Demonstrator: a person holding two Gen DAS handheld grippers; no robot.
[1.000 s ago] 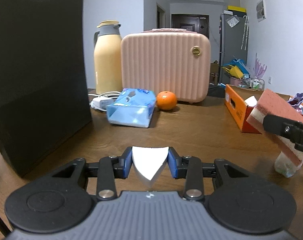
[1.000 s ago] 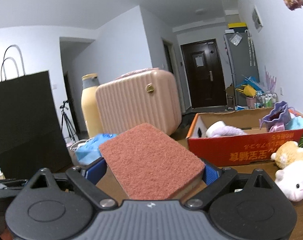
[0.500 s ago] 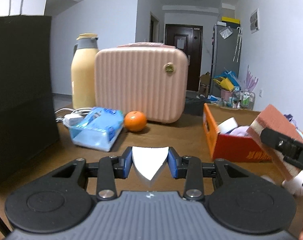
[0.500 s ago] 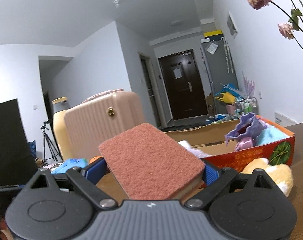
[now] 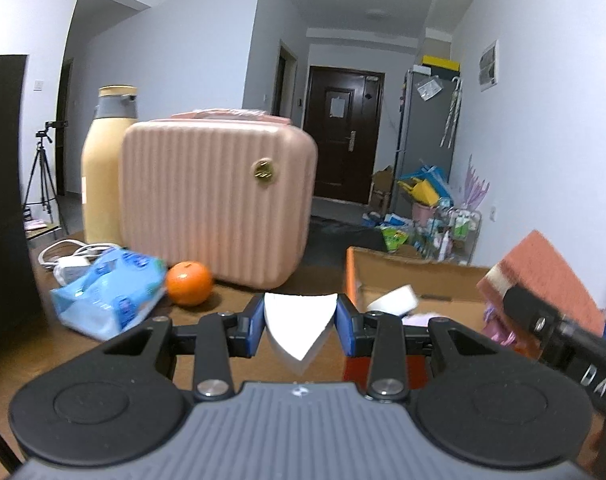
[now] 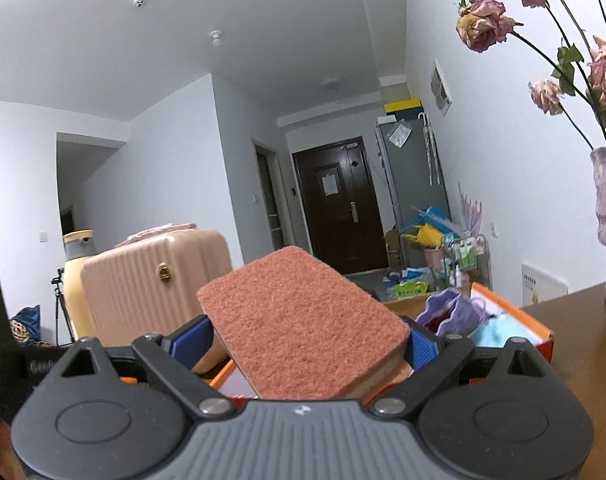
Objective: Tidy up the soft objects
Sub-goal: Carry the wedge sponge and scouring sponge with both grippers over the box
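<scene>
Tool on the right point(image 6: 303, 344) is pinching a red scouring sponge point(image 6: 303, 320) across its width, the blue pads biting into its sides, and carrying it raised over the near edge of the orange cardboard box point(image 6: 503, 308). Left tool point(image 5: 301, 324) is squeezing a white foam wedge point(image 5: 301, 324) between its own blue pads, pointed tip hanging down, just in front of that same box point(image 5: 407, 272) as seen from the left wrist. Purple and pale blue soft things point(image 6: 455, 312) are already lying inside the box, so both loads are probably heading there too.

Doing this step well is a matter of clearing the box wall before letting go: the sponge should be travelling further over the opening, then lowering until it is sitting just above the pile, since a soft piece dropped from height can be bouncing off the rim onto the counter point(image 6: 583, 320). The two tools are working close together, the right one point(image 5: 543, 320) already crowding the left view, so one load at a time is the safer order. Opening should be slow, as foam tends to be clinging to one pad
</scene>
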